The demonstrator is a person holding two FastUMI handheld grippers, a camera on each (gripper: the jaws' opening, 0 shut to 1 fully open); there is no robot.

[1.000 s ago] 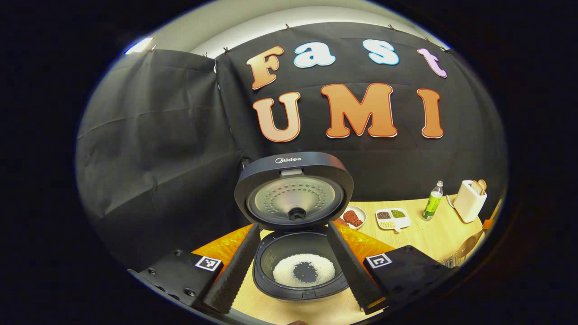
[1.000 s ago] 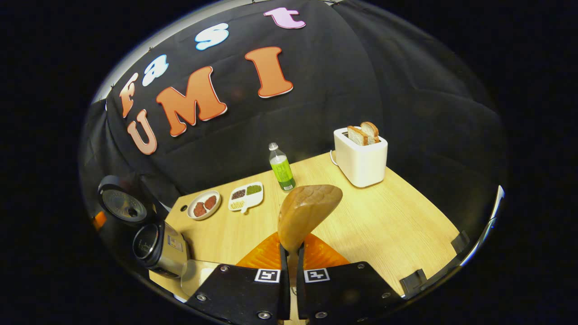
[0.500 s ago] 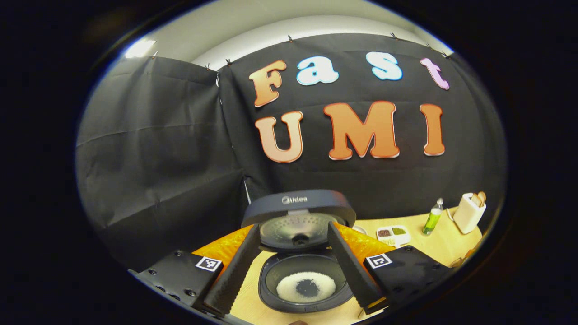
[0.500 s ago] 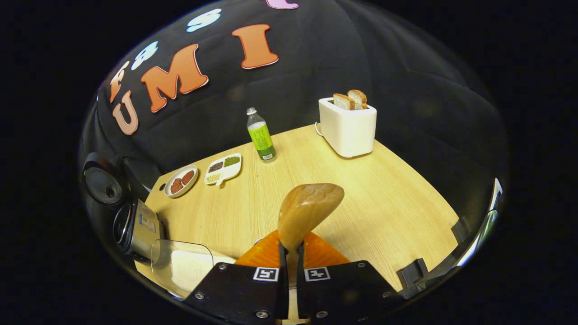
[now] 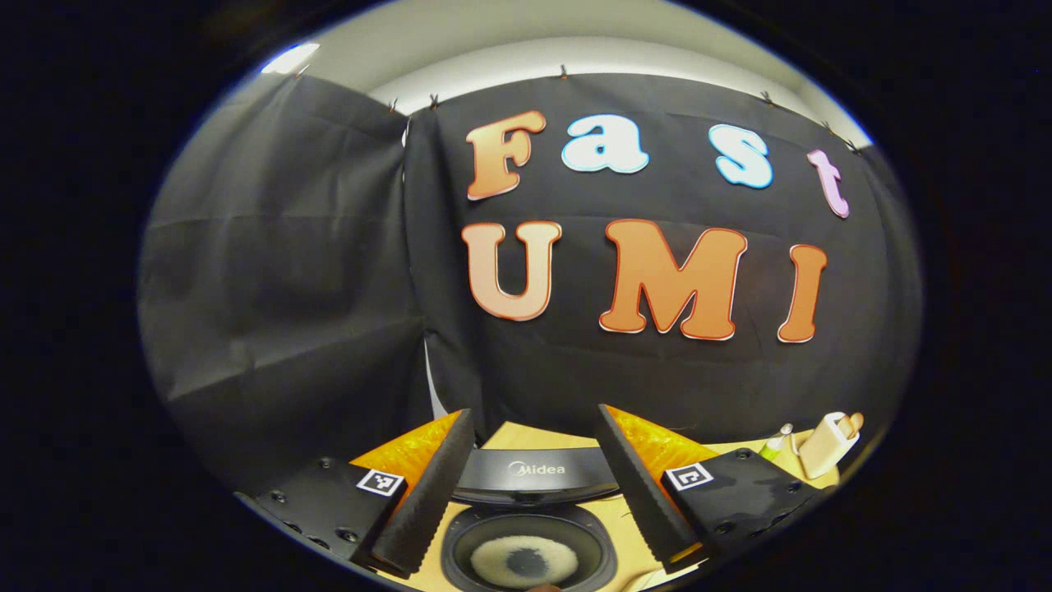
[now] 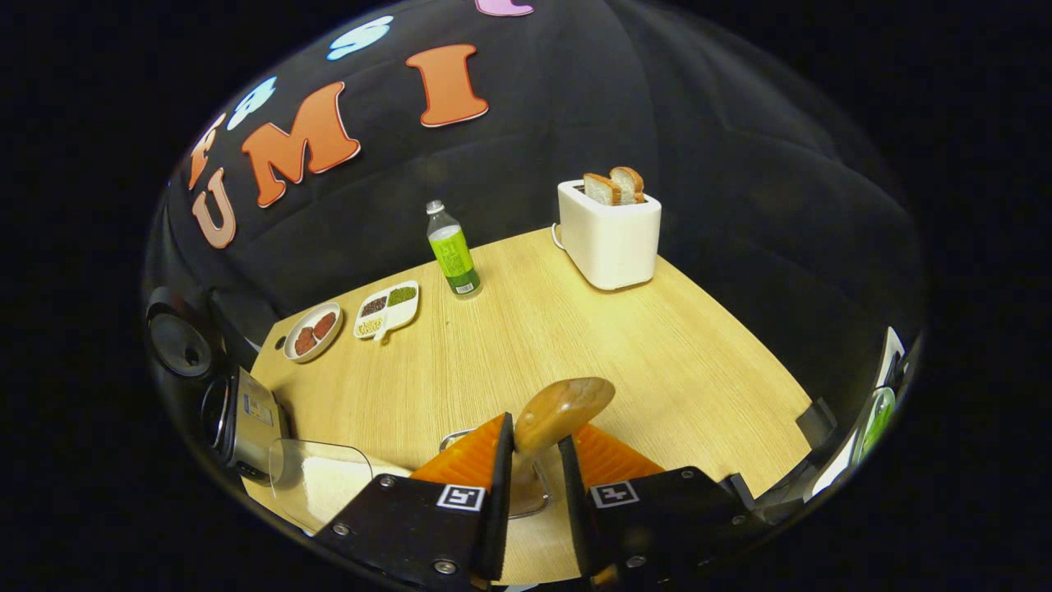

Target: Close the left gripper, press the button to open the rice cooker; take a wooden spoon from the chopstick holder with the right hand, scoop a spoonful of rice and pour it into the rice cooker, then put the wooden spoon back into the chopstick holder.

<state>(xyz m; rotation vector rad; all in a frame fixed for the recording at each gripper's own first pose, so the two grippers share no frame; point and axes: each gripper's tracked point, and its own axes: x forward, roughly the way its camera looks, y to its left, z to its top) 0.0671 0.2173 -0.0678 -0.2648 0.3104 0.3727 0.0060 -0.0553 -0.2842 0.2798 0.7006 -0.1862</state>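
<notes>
Right gripper (image 6: 534,493), parted, flanks the upright wooden spoon (image 6: 564,405).

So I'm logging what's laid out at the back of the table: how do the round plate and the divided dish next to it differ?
The round plate is one open circle, while the divided dish is split into compartments with a small tab at one end. The round plate carries reddish-brown pieces; the divided dish holds separate dark, green and pale fillings. The round plate lies nearer the rice cooker, the divided dish nearer the green bottle. Both are white and flat on the table.

A white toaster (image 6: 610,238) holding two bread slices (image 6: 614,186) stands right of a green bottle (image 6: 450,251).
</notes>
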